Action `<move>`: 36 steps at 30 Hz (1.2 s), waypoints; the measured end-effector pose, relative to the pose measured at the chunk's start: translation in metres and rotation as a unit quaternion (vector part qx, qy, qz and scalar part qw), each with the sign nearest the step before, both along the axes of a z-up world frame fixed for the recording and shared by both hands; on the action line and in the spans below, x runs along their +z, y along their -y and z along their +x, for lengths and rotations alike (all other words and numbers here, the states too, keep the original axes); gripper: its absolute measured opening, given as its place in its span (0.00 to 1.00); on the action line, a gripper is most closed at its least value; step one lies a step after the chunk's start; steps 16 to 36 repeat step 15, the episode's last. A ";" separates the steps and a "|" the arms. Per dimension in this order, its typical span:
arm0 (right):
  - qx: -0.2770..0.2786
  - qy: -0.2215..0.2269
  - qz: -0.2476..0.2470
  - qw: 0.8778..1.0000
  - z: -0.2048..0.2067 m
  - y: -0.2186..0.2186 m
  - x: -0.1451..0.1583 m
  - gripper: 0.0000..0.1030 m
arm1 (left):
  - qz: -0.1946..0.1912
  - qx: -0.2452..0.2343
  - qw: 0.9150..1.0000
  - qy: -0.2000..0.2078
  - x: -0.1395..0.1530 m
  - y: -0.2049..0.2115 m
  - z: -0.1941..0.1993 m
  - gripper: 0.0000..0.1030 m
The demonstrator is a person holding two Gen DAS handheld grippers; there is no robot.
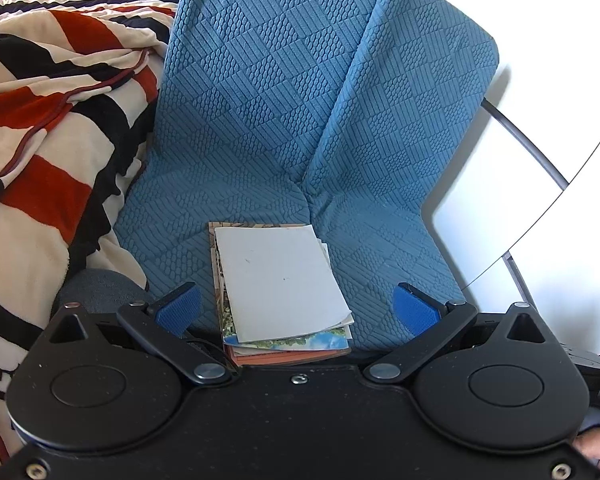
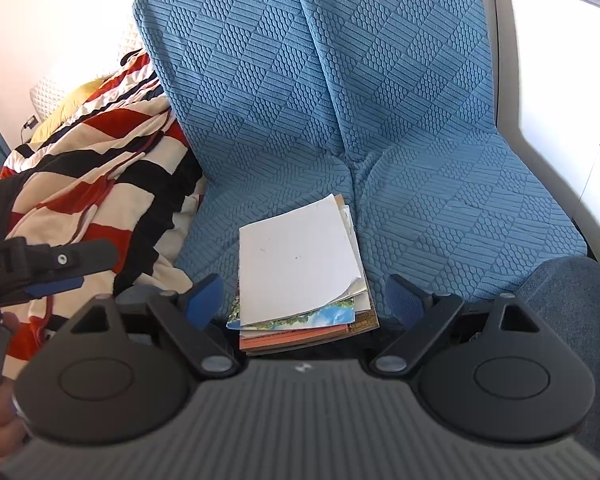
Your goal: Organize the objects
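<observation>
Left wrist view: left hand-held gripper (image 1: 296,310) spread wide, empty; stack of booklets (image 1: 282,286) lies between the pads on the blue seat cover (image 1: 260,120), untouched. Striped blanket (image 1: 48,120) crowds the left edge.

Right wrist view: right hand-held gripper (image 2: 305,300) wide, empty; stack (image 2: 300,272) between pads; bare cover to the right.

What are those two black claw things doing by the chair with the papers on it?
A person holds a gripper in each hand. The left gripper and right gripper both hang open, pointing down at a stack of papers and booklets lying on the blue chair cushion. Neither touches the stack. A striped blanket is bunched up beside the chair.
</observation>
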State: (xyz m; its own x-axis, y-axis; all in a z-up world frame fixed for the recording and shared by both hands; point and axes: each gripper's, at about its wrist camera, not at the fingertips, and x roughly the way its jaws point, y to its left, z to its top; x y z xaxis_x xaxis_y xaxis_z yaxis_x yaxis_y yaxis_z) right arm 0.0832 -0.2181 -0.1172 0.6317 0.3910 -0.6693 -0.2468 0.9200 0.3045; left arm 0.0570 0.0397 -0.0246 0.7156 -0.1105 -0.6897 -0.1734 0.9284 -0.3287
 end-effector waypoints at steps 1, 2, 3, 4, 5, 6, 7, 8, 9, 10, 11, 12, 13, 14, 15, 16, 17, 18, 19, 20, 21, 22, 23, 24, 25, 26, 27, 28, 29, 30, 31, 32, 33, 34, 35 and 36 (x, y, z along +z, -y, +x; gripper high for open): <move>0.000 0.000 0.000 1.000 0.000 0.000 0.000 0.86 | 0.000 0.000 1.000 -0.001 0.000 0.000 0.000 0.99; 0.001 0.000 0.000 1.000 0.000 -0.001 0.000 0.86 | 0.001 0.000 1.000 -0.003 0.000 0.000 0.000 0.99; 0.001 0.000 -0.001 1.000 0.001 -0.001 -0.001 0.86 | 0.001 -0.001 1.000 -0.004 -0.001 -0.001 0.000 0.99; 0.001 -0.001 -0.001 1.000 0.001 -0.001 -0.001 0.86 | 0.000 -0.001 1.000 -0.005 -0.001 -0.001 0.000 0.99; 0.001 -0.002 -0.002 1.000 0.001 -0.001 -0.001 0.86 | 0.000 -0.001 1.000 -0.006 -0.001 -0.001 0.000 0.99; 0.002 -0.003 -0.002 1.000 0.001 -0.001 -0.002 0.86 | 0.003 -0.001 1.000 -0.007 -0.001 -0.001 0.000 0.99; 0.003 -0.002 -0.002 1.000 0.001 -0.001 -0.002 0.86 | 0.005 0.001 1.000 -0.008 -0.001 -0.001 0.000 0.99; 0.002 -0.002 -0.001 1.000 0.000 -0.001 -0.002 0.86 | 0.007 0.003 1.000 -0.009 -0.002 -0.001 0.001 0.99; 0.001 -0.002 -0.001 1.000 0.001 -0.001 -0.002 0.86 | 0.006 0.007 1.000 -0.012 -0.002 -0.001 0.001 0.99; 0.001 -0.004 0.001 1.000 0.001 0.000 -0.003 0.86 | 0.006 0.009 1.000 -0.015 -0.003 -0.002 0.002 0.99; 0.001 -0.005 0.002 1.000 0.002 0.001 -0.003 0.86 | 0.007 0.008 1.000 -0.016 -0.004 -0.002 0.002 0.99; 0.001 -0.005 0.002 1.000 0.002 0.001 -0.003 0.86 | 0.009 0.008 1.000 -0.015 -0.004 -0.002 0.002 0.99; 0.001 -0.003 0.000 1.000 0.002 0.001 -0.002 0.86 | 0.009 0.008 1.000 -0.015 -0.004 -0.002 0.001 0.99; -0.001 -0.002 -0.001 1.000 0.002 0.001 -0.001 0.86 | 0.009 0.007 1.000 -0.015 -0.004 -0.002 0.001 0.99; -0.002 -0.001 -0.001 1.000 0.002 0.001 -0.001 0.86 | 0.009 0.006 1.000 -0.015 -0.004 -0.002 0.001 0.99; -0.002 -0.001 -0.001 1.000 0.002 0.001 -0.001 0.86 | 0.009 0.006 1.000 -0.015 -0.004 -0.002 0.001 0.99; -0.002 -0.001 -0.001 1.000 0.002 0.001 -0.001 0.86 | 0.009 0.006 1.000 -0.015 -0.004 -0.002 0.001 0.99; -0.002 -0.001 -0.001 1.000 0.002 0.001 -0.001 0.86 | 0.009 0.006 1.000 -0.015 -0.004 -0.002 0.001 0.99; -0.002 -0.001 -0.001 1.000 0.002 0.001 -0.001 0.86 | 0.009 0.006 1.000 -0.015 -0.004 -0.002 0.001 0.99; -0.002 -0.001 -0.001 1.000 0.002 0.001 -0.001 0.86 | 0.009 0.006 1.000 -0.015 -0.004 -0.002 0.001 0.99; -0.002 -0.001 -0.001 1.000 0.002 0.001 -0.001 0.86 | 0.009 0.006 1.000 -0.015 -0.004 -0.002 0.001 0.99; -0.002 -0.001 -0.001 1.000 0.002 0.001 -0.001 0.86 | 0.009 0.006 1.000 -0.015 -0.004 -0.002 0.001 0.99; -0.002 -0.001 -0.001 1.000 0.002 0.001 -0.001 0.86 | 0.009 0.006 1.000 -0.015 -0.004 -0.002 0.001 0.99; -0.002 -0.001 -0.001 1.000 0.002 0.001 -0.001 0.86 | 0.009 0.006 1.000 -0.015 -0.004 -0.002 0.001 0.99; -0.002 -0.001 -0.001 1.000 0.002 0.001 -0.001 0.86 | 0.009 0.006 1.000 -0.015 -0.004 -0.002 0.001 0.99; -0.002 -0.001 -0.001 1.000 0.002 0.001 -0.001 0.86 | 0.009 0.006 1.000 -0.015 -0.004 -0.002 0.001 0.99; -0.002 -0.001 -0.001 1.000 0.002 0.001 -0.001 0.86 | 0.009 0.006 1.000 -0.015 -0.004 -0.002 0.001 0.99; -0.002 -0.001 -0.001 1.000 0.002 0.001 -0.001 0.86 | 0.009 0.006 1.000 -0.015 -0.004 -0.002 0.001 0.99; -0.002 -0.001 -0.001 1.000 0.002 0.001 -0.001 0.86 | 0.009 0.006 1.000 -0.015 -0.004 -0.002 0.001 0.99; -0.002 -0.001 -0.001 1.000 0.002 0.001 -0.001 0.86 | 0.009 0.006 1.000 -0.015 -0.004 -0.002 0.001 0.99; -0.002 -0.001 -0.001 1.000 0.002 0.001 -0.001 0.86 | 0.009 0.006 1.000 -0.015 -0.004 -0.002 0.001 0.99; -0.002 -0.001 -0.001 1.000 0.002 0.001 -0.001 0.86 | 0.009 0.006 1.000 -0.015 -0.004 -0.002 0.001 0.99; -0.002 -0.001 -0.001 1.000 0.002 0.001 -0.001 0.86 | 0.009 0.006 1.000 -0.015 -0.004 -0.002 0.001 0.99; -0.002 -0.001 -0.001 1.000 0.002 0.001 -0.001 0.86 | 0.009 0.006 1.000 -0.015 -0.004 -0.002 0.001 0.99; -0.002 -0.001 -0.001 1.000 0.002 0.001 -0.001 0.86 | 0.009 0.006 1.000 -0.015 -0.004 -0.002 0.001 0.99; -0.002 -0.001 -0.001 1.000 0.002 0.001 -0.001 0.86 | 0.009 0.006 1.000 -0.015 -0.004 -0.002 0.001 0.99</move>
